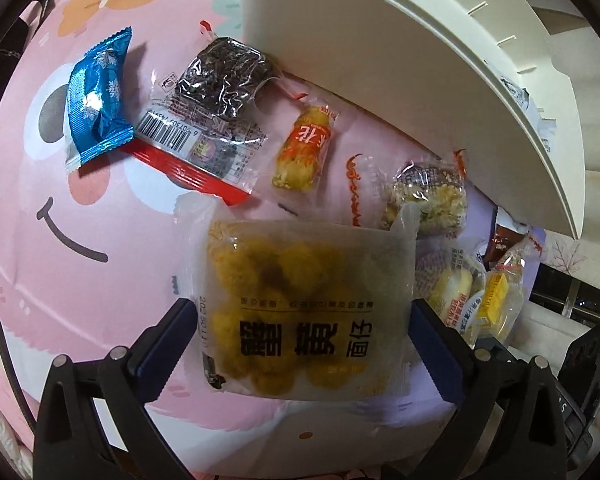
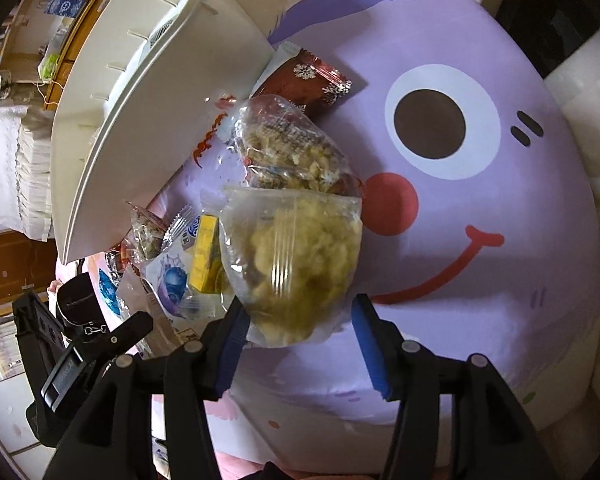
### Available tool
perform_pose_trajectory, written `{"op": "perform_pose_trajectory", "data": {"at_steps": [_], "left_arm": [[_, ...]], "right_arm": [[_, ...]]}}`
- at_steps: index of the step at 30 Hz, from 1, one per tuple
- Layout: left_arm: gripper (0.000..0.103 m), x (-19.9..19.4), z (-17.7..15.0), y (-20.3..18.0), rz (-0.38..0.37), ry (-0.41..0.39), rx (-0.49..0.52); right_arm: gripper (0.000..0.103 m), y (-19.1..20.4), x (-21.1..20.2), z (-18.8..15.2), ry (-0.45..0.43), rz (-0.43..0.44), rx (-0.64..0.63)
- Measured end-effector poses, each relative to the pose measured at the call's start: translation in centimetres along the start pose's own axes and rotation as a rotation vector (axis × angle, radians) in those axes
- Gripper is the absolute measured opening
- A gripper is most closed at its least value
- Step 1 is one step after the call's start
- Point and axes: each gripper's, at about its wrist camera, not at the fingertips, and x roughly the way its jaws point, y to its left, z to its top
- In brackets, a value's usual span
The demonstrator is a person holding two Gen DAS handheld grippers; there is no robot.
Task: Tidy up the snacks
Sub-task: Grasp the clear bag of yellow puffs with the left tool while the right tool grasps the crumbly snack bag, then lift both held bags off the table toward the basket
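Left gripper (image 1: pixel 306 344): jaws wide apart, straddling a frosted bread packet (image 1: pixel 306 308) lying flat on the cartoon-print cloth (image 1: pixel 80 208); whether the pads touch it cannot be told. Beyond its tips lie a blue wrapper (image 1: pixel 98 100), a dark seaweed pack (image 1: pixel 220 80) and the white tray (image 1: pixel 380 60).

Right gripper (image 2: pixel 300 336): jaws apart, a clear bag of yellow snacks (image 2: pixel 296 256) between them, one pad against it, the other clear. A nut cluster pack (image 2: pixel 292 152) lies just beyond.

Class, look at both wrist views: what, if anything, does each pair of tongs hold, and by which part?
Neither grips anything. The left tongs straddle the bread packet; the right tongs straddle a clear snack bag, pads apart.
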Motion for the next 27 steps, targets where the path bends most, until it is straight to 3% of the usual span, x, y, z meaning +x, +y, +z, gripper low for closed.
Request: {"op": "perform_pose_trajectory", "data": {"at_steps": [15,18,19,27], "left_arm": [[0.102,-0.2,1.6,-0.7,0.046,-0.066,-0.020],[0.097,-0.2,1.5,-1.1,0.078,-0.080,-0.023],[0.094,-0.2,1.5,-1.4,0.081,-0.087,-0.019],[0.082,-1.1,0.7,-1.6,0.076,-0.118,-0.025]], "right_arm": [[0.055,0.6,0.9,0.5,-0.005,-0.022,-0.049],[0.051,1.3,1.2,0.3,-0.007,-0.066,-0.089],[0.044,1.4,1.2,0.2,-0.005,-0.064,-0.098],[0.043,1.5,1.5,-0.8,0.008,-0.072,-0.100]]}}
